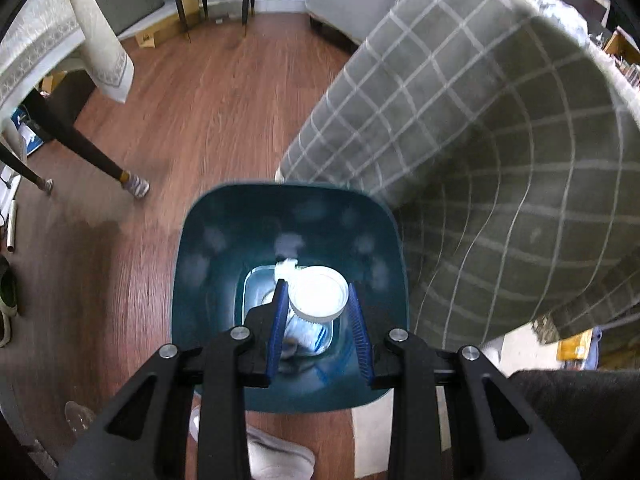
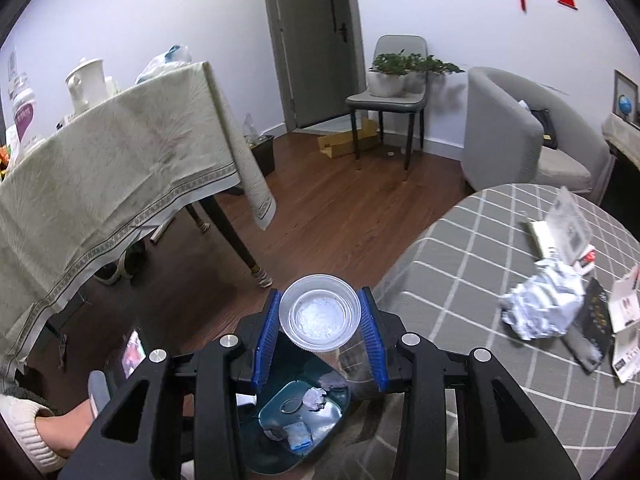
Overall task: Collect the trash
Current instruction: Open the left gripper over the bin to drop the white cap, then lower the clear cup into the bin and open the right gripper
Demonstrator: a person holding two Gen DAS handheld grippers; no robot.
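In the left wrist view my left gripper [image 1: 318, 300] hangs over a dark teal trash bin [image 1: 200, 280] on the floor. Its blue fingers stand apart, and a white cup [image 1: 318, 294] sits between them, touching the left finger with a gap at the right one. Crumpled paper [image 1: 286, 268] lies at the bin's bottom. In the right wrist view my right gripper [image 2: 320, 320] is shut on a clear plastic cup [image 2: 319, 316], held above the same bin [image 2: 320, 424], which holds paper scraps. A crumpled white paper ball [image 2: 542, 308] lies on the grey checked table [image 2: 460, 264].
The checked table [image 1: 480, 128] stands right beside the bin. A table with a beige cloth [image 2: 100, 184] and dark legs stands at the left. Leaflets and a dark booklet [image 2: 592, 320] lie at the checked table's right edge. A chair, an armchair and a plant stand at the back.
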